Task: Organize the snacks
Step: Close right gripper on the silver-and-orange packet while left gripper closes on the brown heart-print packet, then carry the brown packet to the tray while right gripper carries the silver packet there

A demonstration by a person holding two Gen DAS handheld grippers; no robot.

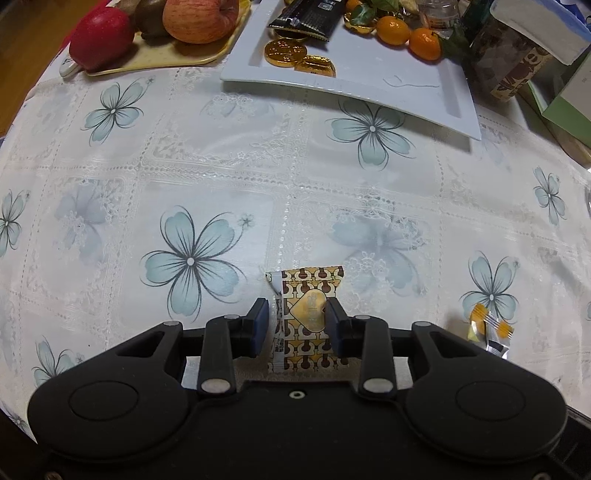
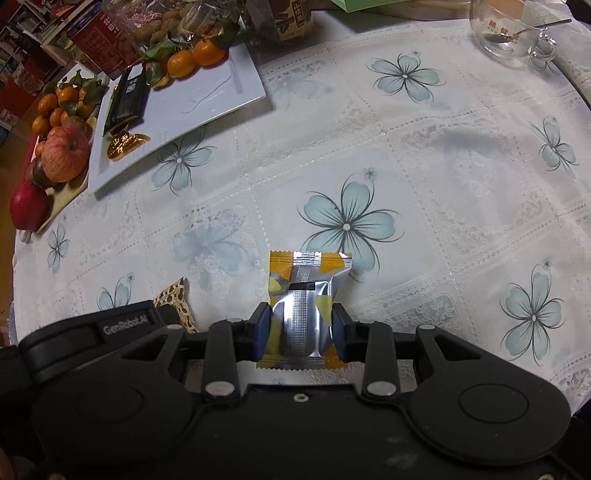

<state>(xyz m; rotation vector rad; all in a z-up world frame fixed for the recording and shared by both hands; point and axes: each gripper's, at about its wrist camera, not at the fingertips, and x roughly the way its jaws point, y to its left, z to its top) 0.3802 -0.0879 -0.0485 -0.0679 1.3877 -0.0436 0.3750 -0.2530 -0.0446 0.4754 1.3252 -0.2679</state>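
A silver-and-yellow snack packet (image 2: 303, 310) is pinched by the right gripper (image 2: 300, 330). A brown-and-gold patterned packet (image 1: 303, 321) lies between the spread left gripper (image 1: 296, 326) jaws, below the white tray (image 1: 388, 88) holding gold coins (image 1: 285, 52) and tangerines (image 1: 393, 30).

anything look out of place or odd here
Two wrapped snacks lie on the tablecloth instead of the white tray: a brown-gold packet between the left gripper's fingers, a silver-yellow one clamped in the right gripper.
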